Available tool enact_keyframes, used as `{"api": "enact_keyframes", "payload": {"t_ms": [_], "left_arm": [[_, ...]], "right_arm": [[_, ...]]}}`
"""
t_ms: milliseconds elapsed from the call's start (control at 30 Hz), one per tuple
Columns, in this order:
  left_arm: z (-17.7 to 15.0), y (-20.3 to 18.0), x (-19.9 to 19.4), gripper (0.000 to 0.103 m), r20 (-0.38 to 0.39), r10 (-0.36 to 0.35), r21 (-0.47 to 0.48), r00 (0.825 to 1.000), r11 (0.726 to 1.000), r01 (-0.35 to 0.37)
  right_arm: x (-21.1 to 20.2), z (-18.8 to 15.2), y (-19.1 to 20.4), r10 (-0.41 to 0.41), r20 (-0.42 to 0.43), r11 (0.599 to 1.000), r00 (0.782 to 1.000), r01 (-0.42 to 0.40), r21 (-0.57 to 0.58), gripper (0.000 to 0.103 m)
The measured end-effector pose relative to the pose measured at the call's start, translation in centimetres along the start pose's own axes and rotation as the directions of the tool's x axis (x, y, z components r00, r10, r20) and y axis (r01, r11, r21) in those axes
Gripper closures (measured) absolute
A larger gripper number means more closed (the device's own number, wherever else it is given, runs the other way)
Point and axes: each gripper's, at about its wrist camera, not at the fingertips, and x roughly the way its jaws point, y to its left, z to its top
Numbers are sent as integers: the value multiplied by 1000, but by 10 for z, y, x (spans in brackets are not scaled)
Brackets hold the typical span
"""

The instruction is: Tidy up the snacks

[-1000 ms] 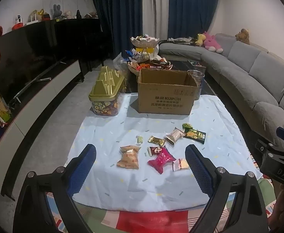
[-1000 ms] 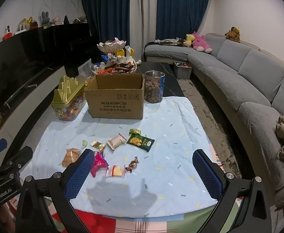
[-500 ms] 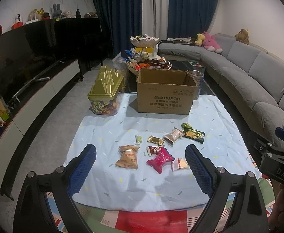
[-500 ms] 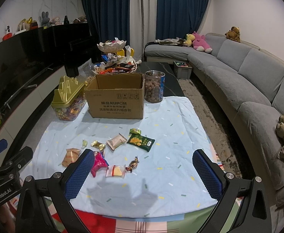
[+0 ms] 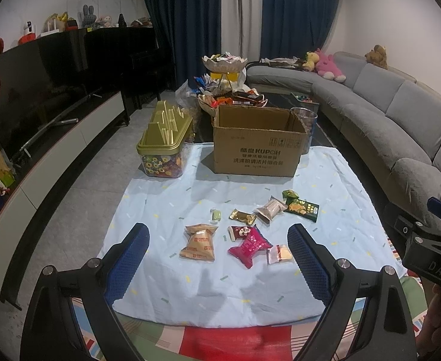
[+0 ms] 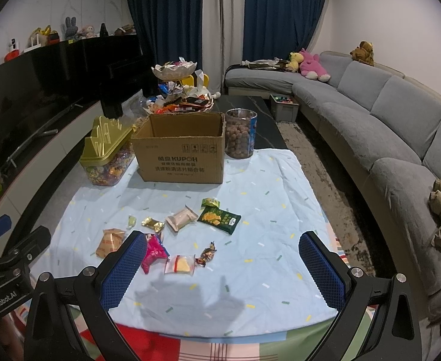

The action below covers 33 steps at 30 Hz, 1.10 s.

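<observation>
Cardboard box (image 5: 256, 141) is being kept open-topped at the far end of the pale blue cloth (image 5: 172, 282); snack packets (image 5: 250, 243) are lying scattered nearer than it. Left gripper (image 5: 218, 258) and right gripper (image 6: 222, 266) are being held wide apart, gripping nothing.

Cloth (image 5: 172, 276): spread on the tabletop, under box, tub and snacks.
Box (image 5: 258, 153): at the cloth's far edge, open top.
Tub (image 5: 163, 147): just left of the box.
Jar (image 6: 240, 134): just right of the box, behind the cloth's far edge.
Snacks: loose on the cloth in front of the box, in a band from a pouch (image 5: 198, 242) at left to a chip bag (image 5: 301, 209) at right.
Wrapped candy (image 6: 206, 254): nearest, right of a flat packet (image 6: 180, 264).
Sofa (image 6: 380, 126): along the right.
TV (image 5: 33, 96): on the left.
</observation>
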Motion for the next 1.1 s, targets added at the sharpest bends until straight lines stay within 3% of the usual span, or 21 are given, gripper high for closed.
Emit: {"api": "enact_keyframes", "payload": {"t_ms": [1100], "left_arm": [[-3,-7,20,8,-14,11,12,1000,1000,-11]], "right_arm": [[17,4,-3,0,-26,1000,1000,1,6,1]]}}
